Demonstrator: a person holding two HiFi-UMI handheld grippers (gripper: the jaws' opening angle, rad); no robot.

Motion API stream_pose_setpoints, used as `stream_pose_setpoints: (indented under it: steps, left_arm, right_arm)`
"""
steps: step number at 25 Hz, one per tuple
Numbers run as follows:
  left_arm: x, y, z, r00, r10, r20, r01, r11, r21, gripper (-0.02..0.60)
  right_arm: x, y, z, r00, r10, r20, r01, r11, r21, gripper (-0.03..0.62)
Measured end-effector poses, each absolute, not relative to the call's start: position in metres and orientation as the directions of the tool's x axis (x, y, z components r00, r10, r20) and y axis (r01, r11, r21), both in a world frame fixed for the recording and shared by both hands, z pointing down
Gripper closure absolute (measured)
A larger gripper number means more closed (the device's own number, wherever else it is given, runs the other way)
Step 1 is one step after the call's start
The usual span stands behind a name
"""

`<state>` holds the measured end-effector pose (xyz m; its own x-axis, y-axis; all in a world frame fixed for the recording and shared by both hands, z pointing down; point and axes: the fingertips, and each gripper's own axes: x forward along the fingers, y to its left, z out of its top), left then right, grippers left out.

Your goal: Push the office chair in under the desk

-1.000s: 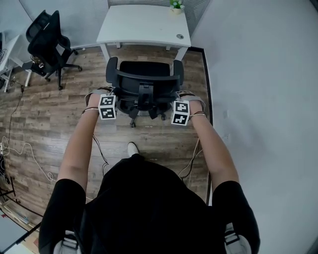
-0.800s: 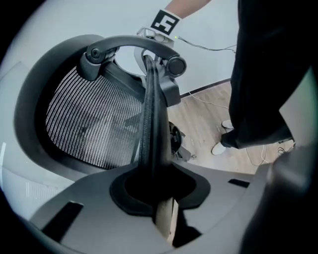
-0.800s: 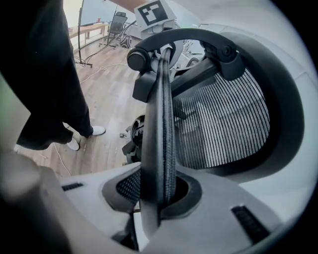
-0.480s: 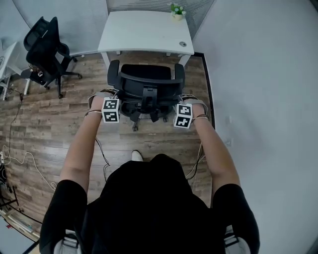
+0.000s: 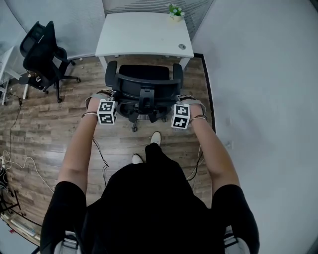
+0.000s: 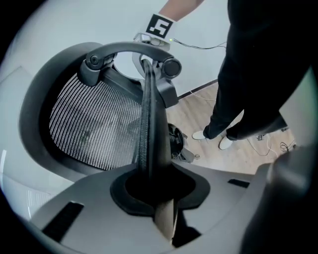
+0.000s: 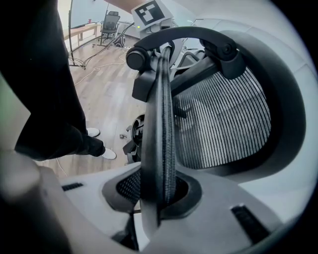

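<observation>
Left claw (image 6: 158,191) and right claw (image 7: 156,191) tight on office chair (image 5: 144,74) backrest edges — desk (image 5: 144,30) in head view only.

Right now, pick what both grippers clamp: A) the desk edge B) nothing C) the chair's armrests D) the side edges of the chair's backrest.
D: the backrest edge sits pinched between the jaws of the left gripper and of the right gripper.

From my head view the jaws of the left gripper (image 5: 111,98) and right gripper (image 5: 177,100) sit out of sight behind their own bodies, the office chair (image 5: 144,82) covers most of its wheeled base, and the far plant (image 5: 175,10) is too small to identify.
</observation>
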<state>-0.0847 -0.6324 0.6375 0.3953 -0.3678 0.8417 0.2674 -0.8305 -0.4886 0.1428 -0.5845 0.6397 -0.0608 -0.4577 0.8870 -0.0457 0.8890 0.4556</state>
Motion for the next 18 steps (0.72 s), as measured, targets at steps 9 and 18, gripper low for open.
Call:
stream_pose_setpoints:
  steps: [9, 18]
  left_arm:
    - [-0.086, -0.639, 0.637, 0.398, -0.376, 0.837, 0.273, -0.822, -0.499, 0.523]
    - [-0.085, -0.646, 0.643, 0.388, -0.374, 0.842, 0.276, -0.825, -0.494, 0.522]
  right_arm:
    - [0.142, -0.588, 0.639, -0.048, -0.444, 0.895, -0.058, 0.896, 0.441, 0.52]
    - [0.144, -0.595, 0.644, -0.049, -0.455, 0.889, -0.062, 0.89, 0.452, 0.52]
